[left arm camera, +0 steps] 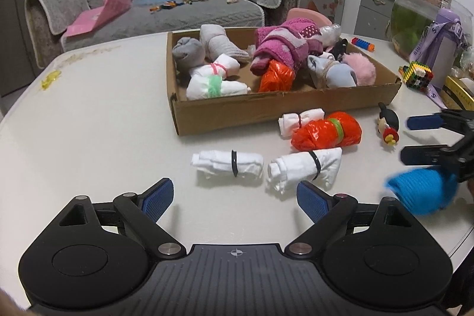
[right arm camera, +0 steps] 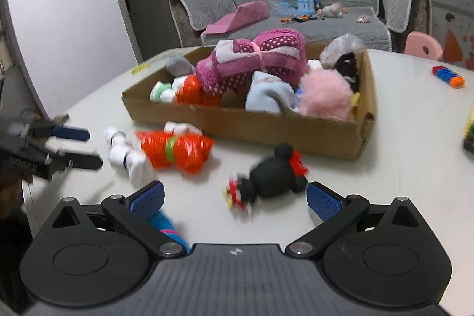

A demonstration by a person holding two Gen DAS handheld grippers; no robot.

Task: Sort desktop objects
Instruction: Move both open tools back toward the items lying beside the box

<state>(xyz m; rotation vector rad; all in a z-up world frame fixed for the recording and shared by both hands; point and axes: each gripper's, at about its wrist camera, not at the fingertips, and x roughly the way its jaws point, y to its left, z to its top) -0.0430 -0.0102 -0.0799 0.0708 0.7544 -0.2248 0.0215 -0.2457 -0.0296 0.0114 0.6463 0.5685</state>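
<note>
My left gripper [left arm camera: 235, 193] stands open and low over the table, just short of two white cloth rolls with black bands [left arm camera: 228, 165] [left arm camera: 305, 168]. Behind them lie an orange plastic bundle [left arm camera: 326, 134] and a small white roll [left arm camera: 299, 120]. My right gripper [right arm camera: 235, 197] is wide open with nothing pressed between its pads. A black mouse figurine [right arm camera: 275, 176] lies on its side just ahead of it. A blurred blue knitted item [left arm camera: 420, 191] sits loose under that gripper's left finger [right arm camera: 148, 199]. The cardboard box [left arm camera: 266, 111] holds several cloth bundles.
A glass bowl [left arm camera: 414, 19], a purple bottle [left arm camera: 444, 43], a multicoloured block cube [left arm camera: 416, 76] and a blue-orange block strip [left arm camera: 363, 44] crowd the table's right side. Bare white table [left arm camera: 103, 123] lies left of the box. A grey sofa [left arm camera: 166, 5] stands behind.
</note>
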